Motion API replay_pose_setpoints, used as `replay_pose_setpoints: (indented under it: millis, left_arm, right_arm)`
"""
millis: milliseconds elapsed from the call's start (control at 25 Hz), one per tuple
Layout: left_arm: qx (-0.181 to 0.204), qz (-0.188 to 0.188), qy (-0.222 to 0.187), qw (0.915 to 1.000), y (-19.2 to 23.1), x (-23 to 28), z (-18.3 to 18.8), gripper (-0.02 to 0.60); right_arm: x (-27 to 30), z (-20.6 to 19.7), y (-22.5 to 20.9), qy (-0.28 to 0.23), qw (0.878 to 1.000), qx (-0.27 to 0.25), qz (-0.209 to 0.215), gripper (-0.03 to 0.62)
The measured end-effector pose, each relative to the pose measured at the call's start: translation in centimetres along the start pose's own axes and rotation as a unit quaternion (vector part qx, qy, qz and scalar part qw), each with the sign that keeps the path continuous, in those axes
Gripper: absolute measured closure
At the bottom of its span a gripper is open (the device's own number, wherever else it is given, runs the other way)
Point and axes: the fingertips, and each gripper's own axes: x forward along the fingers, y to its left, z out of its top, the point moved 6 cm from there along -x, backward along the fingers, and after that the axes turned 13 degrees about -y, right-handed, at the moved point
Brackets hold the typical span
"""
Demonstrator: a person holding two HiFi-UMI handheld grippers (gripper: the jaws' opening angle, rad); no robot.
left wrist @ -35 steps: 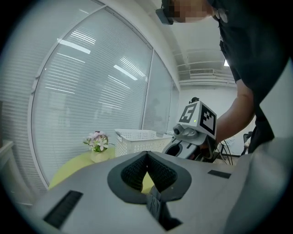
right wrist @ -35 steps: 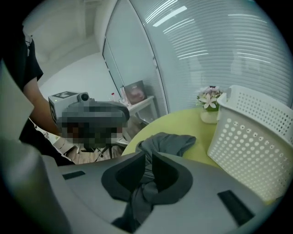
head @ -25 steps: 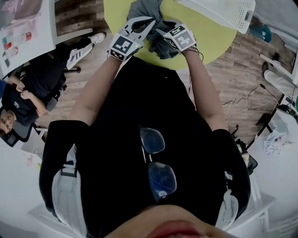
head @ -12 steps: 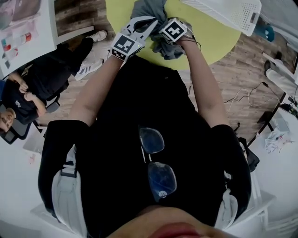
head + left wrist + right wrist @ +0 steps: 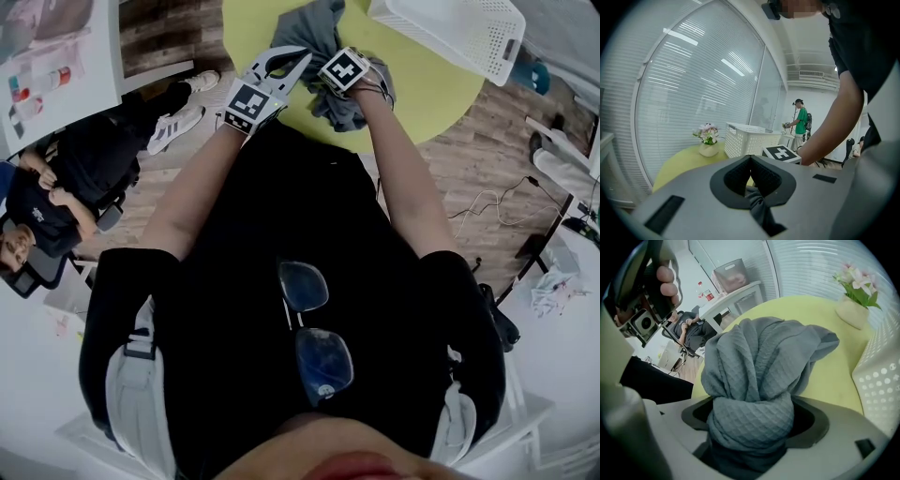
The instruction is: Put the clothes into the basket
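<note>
Slip risk ahead

We pinch the grey cloth (image 5: 314, 28), top centre on the table (image 5: 427, 89), in the left gripper (image 5: 750, 161). The right gripper (image 5: 752, 423) has just opened its jaws wide around the bundle. A shallow bite could drop it short of the basket (image 5: 459, 37).

The basket (image 5: 450, 33) is cut off by the head view's top edge, as are the grey cloth (image 5: 314, 28) and the worktop (image 5: 422, 84). In the right gripper view, only a strip of the basket's perforated wall shows at the right edge.
</note>
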Motion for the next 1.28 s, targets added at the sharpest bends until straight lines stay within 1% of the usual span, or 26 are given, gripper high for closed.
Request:
replay_pose_setpoints:
  millis: [80,200,320,600,880,1120,1280]
  left_arm:
    - [0.004,-0.001,0.001,1.0000,0.0,-0.2,0.1,0.578]
    - [0.007,-0.005,-0.002,1.0000,0.1,-0.2,0.7,0.578]
    - [0.014,-0.013,-0.008,0.9998,0.0,0.2,1.4,0.578]
    - [0.018,-0.031,-0.028,0.9990,-0.6,1.0,3.2,0.578]
    - [0.031,-0.050,-0.045,0.9972,-2.7,3.6,5.3,0.578]
    - [0.043,-0.050,-0.054,0.9963,-4.6,5.8,7.7,0.578]
    - [0.057,-0.049,-0.049,0.9960,-5.2,7.4,9.0,0.578]
  right_arm:
    - [-0.5,0.1,0.1,-0.006,1.000,0.000,0.002,0.146]
    - [-1.6,0.3,0.4,-0.012,1.000,0.005,0.002,0.219]
    - [-2.8,0.5,0.7,-0.015,1.000,0.003,0.000,0.243]
    - [-6.9,0.5,1.8,-0.020,1.000,0.004,-0.005,0.249]
    - [-13.0,-0.4,1.2,-0.041,0.999,-0.009,-0.018,0.249]
    - [-16.8,-0.6,0.7,-0.037,0.998,-0.044,-0.013,0.249]
    - [-19.0,0.0,0.7,-0.033,0.996,-0.078,-0.009,0.247]
